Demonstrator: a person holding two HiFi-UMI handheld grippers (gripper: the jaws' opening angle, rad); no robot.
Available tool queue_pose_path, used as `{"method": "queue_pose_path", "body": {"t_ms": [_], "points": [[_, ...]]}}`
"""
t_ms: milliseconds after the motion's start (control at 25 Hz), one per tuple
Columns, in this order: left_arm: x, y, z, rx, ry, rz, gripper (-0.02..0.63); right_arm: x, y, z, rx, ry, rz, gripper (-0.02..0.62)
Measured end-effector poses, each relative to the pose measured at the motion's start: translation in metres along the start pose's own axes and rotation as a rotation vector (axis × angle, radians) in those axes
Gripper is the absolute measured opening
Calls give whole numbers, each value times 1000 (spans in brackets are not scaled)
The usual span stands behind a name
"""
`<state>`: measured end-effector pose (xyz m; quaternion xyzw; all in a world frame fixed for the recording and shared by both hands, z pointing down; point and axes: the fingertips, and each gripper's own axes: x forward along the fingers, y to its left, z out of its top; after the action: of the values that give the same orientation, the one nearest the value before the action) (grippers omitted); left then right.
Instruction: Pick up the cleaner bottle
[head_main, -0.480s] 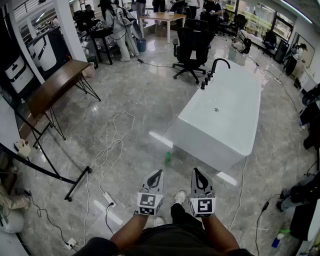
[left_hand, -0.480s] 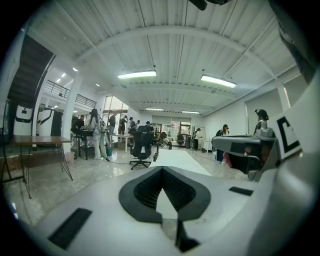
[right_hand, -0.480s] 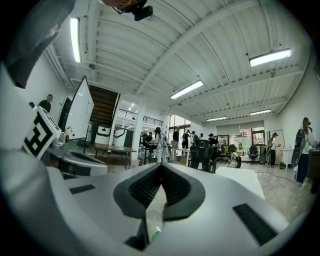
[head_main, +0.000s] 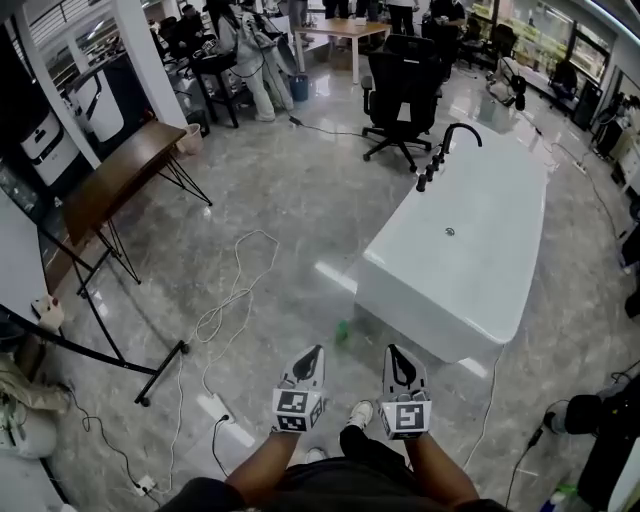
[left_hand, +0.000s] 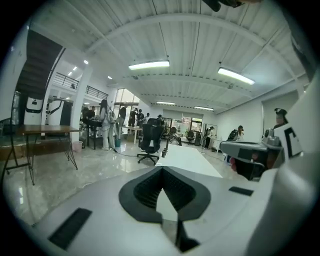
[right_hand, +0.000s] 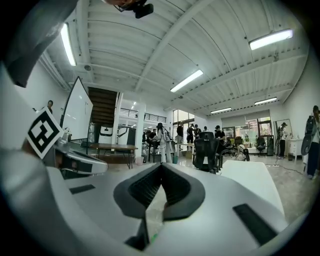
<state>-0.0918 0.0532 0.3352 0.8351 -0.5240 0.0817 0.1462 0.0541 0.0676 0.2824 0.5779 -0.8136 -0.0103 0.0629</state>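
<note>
A small green bottle (head_main: 342, 328) stands on the grey marble floor, close to the near corner of a white bathtub (head_main: 500, 300). In the head view both grippers are held side by side low in the picture, short of the bottle. My left gripper (head_main: 312, 353) is shut with nothing in it, its tip pointing just left of the bottle. My right gripper (head_main: 394, 353) is also shut and empty, pointing at the tub's near end. The left gripper view shows closed jaws (left_hand: 162, 169) and the tub beyond. The right gripper view shows closed jaws (right_hand: 161, 166).
A black faucet (head_main: 448, 140) rises at the tub's far end, with a black office chair (head_main: 400, 90) behind it. White cables (head_main: 235, 290) and a power strip (head_main: 215, 408) lie on the floor at left. A wooden folding table (head_main: 120, 175) stands far left. Several people stand at the back.
The head view has shifted forward: the bathtub and the green bottle sit slightly lower and nearer. Both grippers keep their place in the picture and stay shut.
</note>
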Motion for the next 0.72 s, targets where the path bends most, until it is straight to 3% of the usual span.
{"method": "queue_pose_path", "body": {"t_ms": [440,720], "points": [[76,5,21,-4,1,72,6,61,-63,-7,44,1,18,17],[121,22,16,36,17,49,6,104,-69,-26,57,46,5,17]]}}
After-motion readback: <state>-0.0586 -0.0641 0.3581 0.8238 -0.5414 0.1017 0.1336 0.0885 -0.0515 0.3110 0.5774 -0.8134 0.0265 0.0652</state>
